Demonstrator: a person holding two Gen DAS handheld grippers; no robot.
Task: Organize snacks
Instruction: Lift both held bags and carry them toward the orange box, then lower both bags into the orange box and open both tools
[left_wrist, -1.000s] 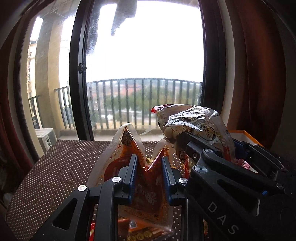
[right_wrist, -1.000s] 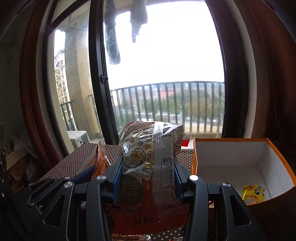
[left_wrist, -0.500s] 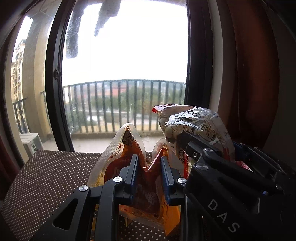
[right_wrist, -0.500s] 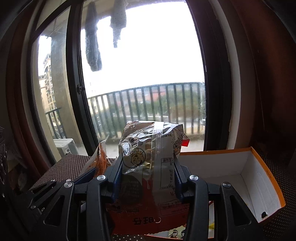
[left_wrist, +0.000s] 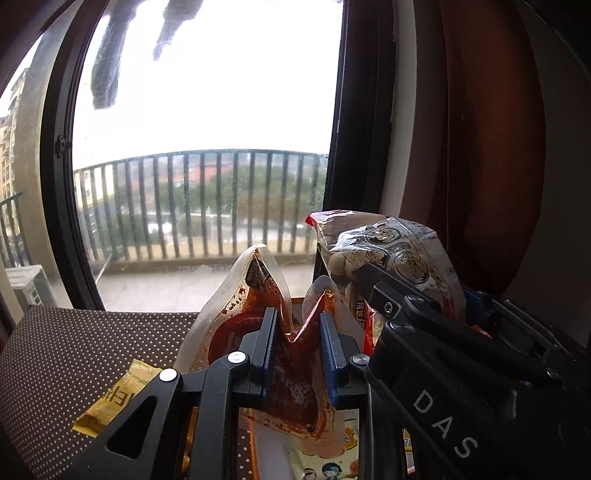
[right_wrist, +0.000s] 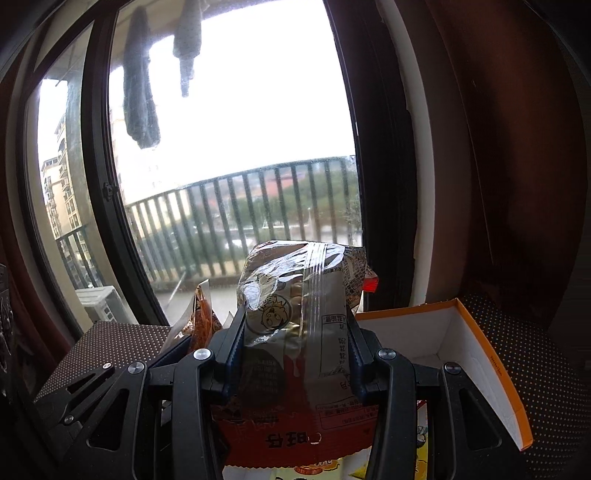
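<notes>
Left gripper (left_wrist: 297, 349) clenched on a creased orange sauce pouch (left_wrist: 280, 369); right gripper (right_wrist: 295, 354) clamps a crinkly clear bag of round snacks (right_wrist: 301, 317). Both packs ride above the orange-rimmed box (right_wrist: 487, 373), which opens at 4 o'clock in the right view.

Risks: slick film could slide out of the pads; the two tools sit close and could knock together; a pack could catch the box rim.

Surface: brown dotted tablecloth (left_wrist: 66, 354), yellow packet (left_wrist: 118, 395) at 8 o'clock. Beyond: balcony window (left_wrist: 207, 110), dark red curtain (left_wrist: 491, 147).
</notes>
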